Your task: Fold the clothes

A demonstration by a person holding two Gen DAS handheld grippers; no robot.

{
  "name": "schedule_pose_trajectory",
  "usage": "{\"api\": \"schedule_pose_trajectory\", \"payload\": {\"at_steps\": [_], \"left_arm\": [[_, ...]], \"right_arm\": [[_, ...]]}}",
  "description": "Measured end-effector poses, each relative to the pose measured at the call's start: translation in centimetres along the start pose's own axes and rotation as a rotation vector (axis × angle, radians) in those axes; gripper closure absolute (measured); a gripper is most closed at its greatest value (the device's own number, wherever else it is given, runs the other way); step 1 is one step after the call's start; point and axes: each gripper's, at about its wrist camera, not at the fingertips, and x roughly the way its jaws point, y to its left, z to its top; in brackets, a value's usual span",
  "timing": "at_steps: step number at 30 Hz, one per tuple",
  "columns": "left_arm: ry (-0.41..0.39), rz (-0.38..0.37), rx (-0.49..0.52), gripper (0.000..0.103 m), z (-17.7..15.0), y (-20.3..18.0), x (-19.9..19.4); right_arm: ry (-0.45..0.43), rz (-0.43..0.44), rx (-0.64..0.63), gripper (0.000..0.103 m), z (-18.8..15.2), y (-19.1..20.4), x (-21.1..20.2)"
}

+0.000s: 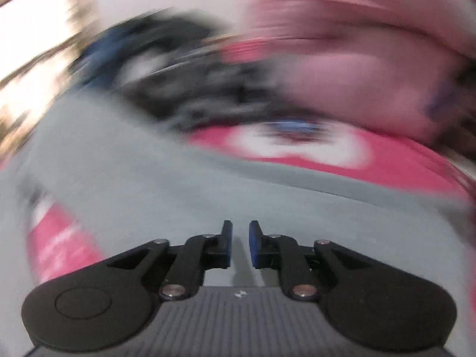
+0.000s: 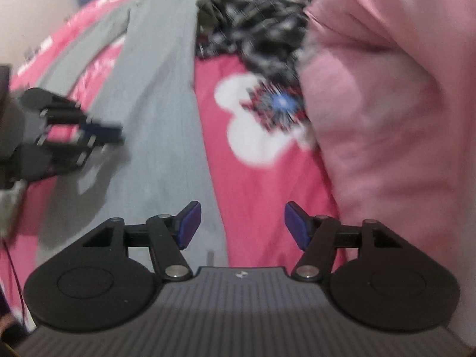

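**Two grippers hanging over a grey garment on a pink bedspread**

One grey garment [image 2: 166,95] is lying spread across the pink bedspread [image 2: 253,196], running in the right wrist view from about seven o'clock up to twelve o'clock. In the left wrist view it is filling the lower half of the picture, under the fingers.

The left gripper [image 1: 238,245] is pointing down at a slant over the grey cloth. Its blue pads are standing nearly together, with only a thin slit between them, and nothing is showing in that slit. In the right wrist view the same gripper [image 2: 104,132] is reaching in from nine o'clock, blurred, its tips over the garment's left part and its shadow falling on the cloth below.

The right gripper [image 2: 242,226] is tilting down over the line where the grey garment's edge meets the bedspread. Its jaws are standing wide apart and empty, the left pad over grey cloth, the right pad over pink.

At three o'clock a pale pink quilt [image 2: 386,119] is bulging up beside the right gripper. At twelve o'clock a heap of black-and-white patterned clothes [image 2: 261,20] is lying, touching the garment's far end. A white cartoon shape with a blue-centred bow [image 2: 279,104] is printed on the bedspread between them.

White lettering on the bedspread at ten o'clock is too blurred to read. A small pale mark on each gripper body is also unreadable.
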Motion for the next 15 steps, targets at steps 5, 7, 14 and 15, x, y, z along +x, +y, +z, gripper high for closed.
{"api": "schedule_pose_trajectory", "payload": {"at_steps": [5, 7, 14, 15], "left_arm": [[-0.032, 0.057, -0.397, 0.075, -1.2, 6.1, -0.4], [-0.02, 0.015, -0.637, 0.056, -3.4, 8.3, -1.8], [0.036, -0.112, -0.78, 0.097, -7.4, 8.3, -1.4], [0.031, -0.115, -0.795, 0.097, -7.7, 8.5, -1.6]], "right_arm": [[-0.073, 0.089, 0.044, 0.021, 5.6, 1.5, 7.9], [-0.047, 0.091, 0.092, 0.02, 7.3, 1.8, 11.8], [-0.057, -0.04, 0.17, 0.097, 8.0, 2.2, 16.1], [-0.065, -0.091, 0.124, 0.096, 7.8, 2.5, 16.2]]}}
